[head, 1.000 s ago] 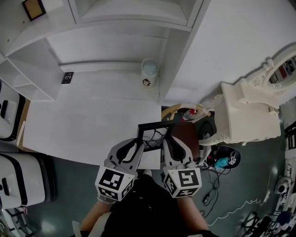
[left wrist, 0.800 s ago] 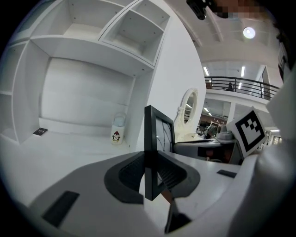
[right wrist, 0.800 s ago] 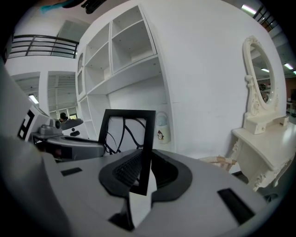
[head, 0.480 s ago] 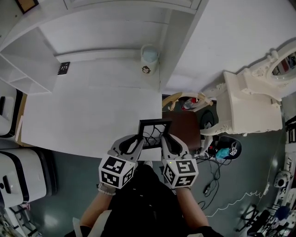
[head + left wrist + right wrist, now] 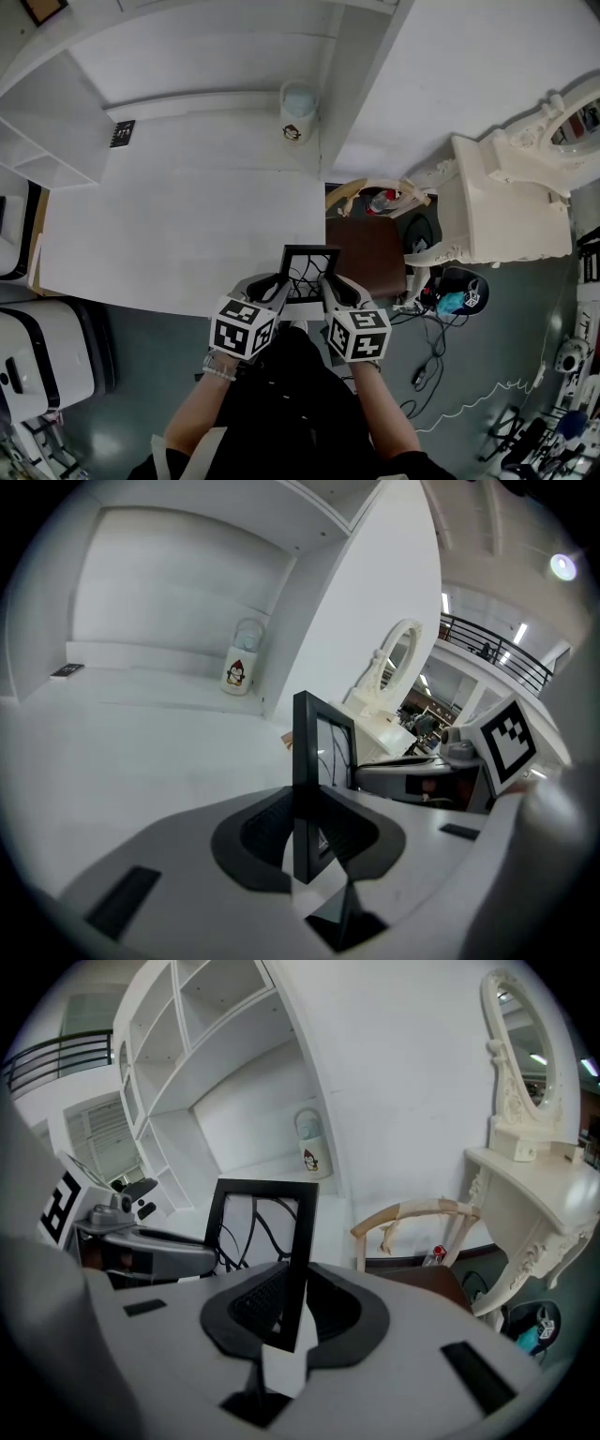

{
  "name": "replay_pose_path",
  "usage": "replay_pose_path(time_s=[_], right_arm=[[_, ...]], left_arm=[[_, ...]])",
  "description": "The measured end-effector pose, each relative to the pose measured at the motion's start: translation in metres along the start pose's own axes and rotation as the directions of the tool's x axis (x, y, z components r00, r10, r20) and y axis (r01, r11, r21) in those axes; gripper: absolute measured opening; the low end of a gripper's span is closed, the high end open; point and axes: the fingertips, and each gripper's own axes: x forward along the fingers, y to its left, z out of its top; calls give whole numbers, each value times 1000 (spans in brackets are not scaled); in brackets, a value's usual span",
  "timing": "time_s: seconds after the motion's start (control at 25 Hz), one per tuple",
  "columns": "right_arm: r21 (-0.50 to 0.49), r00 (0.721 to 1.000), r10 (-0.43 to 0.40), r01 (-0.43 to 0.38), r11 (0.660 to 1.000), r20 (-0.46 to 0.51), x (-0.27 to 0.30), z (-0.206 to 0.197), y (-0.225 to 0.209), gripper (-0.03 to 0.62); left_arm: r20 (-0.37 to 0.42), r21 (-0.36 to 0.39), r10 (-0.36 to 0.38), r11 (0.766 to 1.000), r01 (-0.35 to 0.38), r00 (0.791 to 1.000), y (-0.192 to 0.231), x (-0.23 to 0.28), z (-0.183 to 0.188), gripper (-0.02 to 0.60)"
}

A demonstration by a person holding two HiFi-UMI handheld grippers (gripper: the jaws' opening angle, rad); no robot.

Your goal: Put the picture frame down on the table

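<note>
A small black picture frame (image 5: 308, 274) with a white sheet of black curved lines is held in the air over the near right corner of the white table (image 5: 178, 225). My left gripper (image 5: 277, 290) is shut on the frame's left side; the frame (image 5: 307, 780) stands edge-on between its jaws. My right gripper (image 5: 328, 287) is shut on the right side, where the frame (image 5: 264, 1241) rises upright from between the jaws. The frame's lower edge is hidden behind the grippers.
A white jar with a penguin print (image 5: 296, 114) stands at the table's back under white shelving (image 5: 56, 141). A small black card (image 5: 121, 133) lies at back left. A wooden chair (image 5: 370, 239) and an ornate white dressing table (image 5: 511, 197) stand to the right.
Both grippers with the frame have drawn slightly closer together and toward my body. The view has shifted, with the table's back sliding up in the picture.
</note>
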Motion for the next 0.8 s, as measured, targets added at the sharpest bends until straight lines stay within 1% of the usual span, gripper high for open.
replay_pose_path(time_s=[0.16,0.36,0.64,0.8], right_arm=[[4,998,7,-7,1000,-59,12,-18,-5,64],[4,993,11,-11,1000,-115,24,-35,-8,64],[-31,989,8,-13,999,-148,34,-41,-8,64],[-46,988,3,-10,999,-154,36,-42,-8,64]], left_arm=[[-60,-36,-8,999,6,998,7,12,-16,84],[-117,-70,1,998,-9,993,14,22,-34,84],[-150,-173,5,985,-31,989,26,31,-49,86],[-144,-186,20,981,-47,989,31,35,-52,87]])
